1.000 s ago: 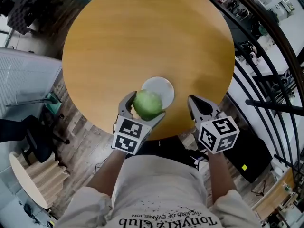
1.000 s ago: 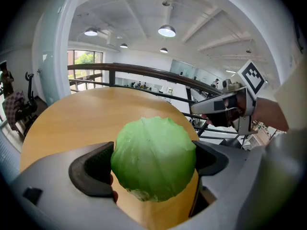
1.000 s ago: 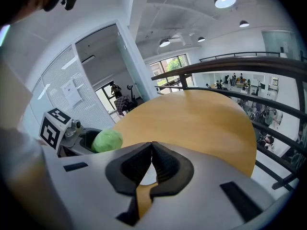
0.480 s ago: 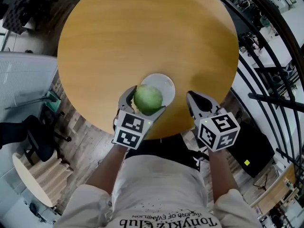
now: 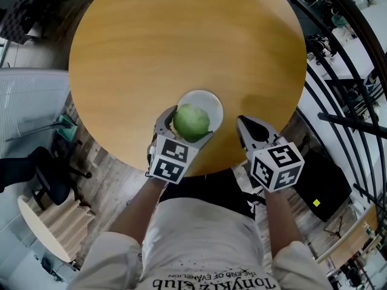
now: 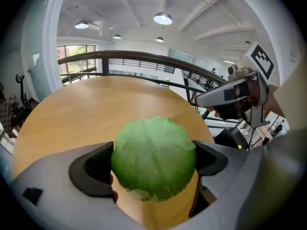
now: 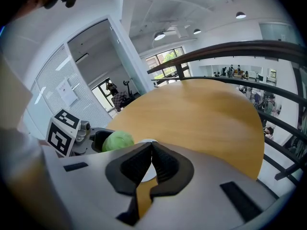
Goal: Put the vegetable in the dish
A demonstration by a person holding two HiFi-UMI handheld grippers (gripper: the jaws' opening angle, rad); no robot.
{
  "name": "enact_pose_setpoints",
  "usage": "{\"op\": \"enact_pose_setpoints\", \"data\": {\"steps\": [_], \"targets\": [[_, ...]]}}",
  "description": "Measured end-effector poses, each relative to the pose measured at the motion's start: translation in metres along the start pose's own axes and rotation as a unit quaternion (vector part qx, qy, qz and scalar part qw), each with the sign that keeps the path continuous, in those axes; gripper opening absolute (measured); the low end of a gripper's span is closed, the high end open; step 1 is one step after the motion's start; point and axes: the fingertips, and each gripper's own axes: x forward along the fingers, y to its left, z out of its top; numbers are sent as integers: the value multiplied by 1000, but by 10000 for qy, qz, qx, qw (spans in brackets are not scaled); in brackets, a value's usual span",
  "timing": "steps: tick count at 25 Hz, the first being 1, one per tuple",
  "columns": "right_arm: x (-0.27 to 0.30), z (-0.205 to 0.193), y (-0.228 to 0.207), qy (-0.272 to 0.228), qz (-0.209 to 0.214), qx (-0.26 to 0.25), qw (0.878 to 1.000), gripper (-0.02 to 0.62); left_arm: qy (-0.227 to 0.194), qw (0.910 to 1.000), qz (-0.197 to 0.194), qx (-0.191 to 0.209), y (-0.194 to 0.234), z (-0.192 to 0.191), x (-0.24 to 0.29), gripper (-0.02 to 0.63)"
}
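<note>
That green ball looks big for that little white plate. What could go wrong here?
The cabbage is round and pinched only at its sides by the left gripper, so it might slip early. It looks nearly as wide as the dish, which sits near the table edge; released off-centre, it could roll off onto the floor.

Left gripper (image 5: 188, 125): held out in front of the body, jaws pointing forward and clamped on either side of a green cabbage (image 5: 191, 121). Its marker cube (image 5: 169, 160) sits at the rear, facing up.

Right gripper (image 5: 243, 125): alongside the left, apart from it, jaws pressed together with nothing between them. Its marker cube (image 5: 277, 167) faces up.

Left forearm (image 5: 136, 213) and right forearm (image 5: 275, 222): bare, reaching forward from the torso.
</note>
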Motion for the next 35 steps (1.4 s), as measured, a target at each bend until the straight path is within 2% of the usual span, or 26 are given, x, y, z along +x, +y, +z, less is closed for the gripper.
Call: {"op": "enact_pose_setpoints", "data": {"steps": [18,35], "targets": [[8,-17,-21,96,-90,210,9997,25,459,9980,30,427,9,-16,49,497],[10,-23,-23,118,-149,356,9992,25,821,9944,24,671,9,-28,72,497]]}}
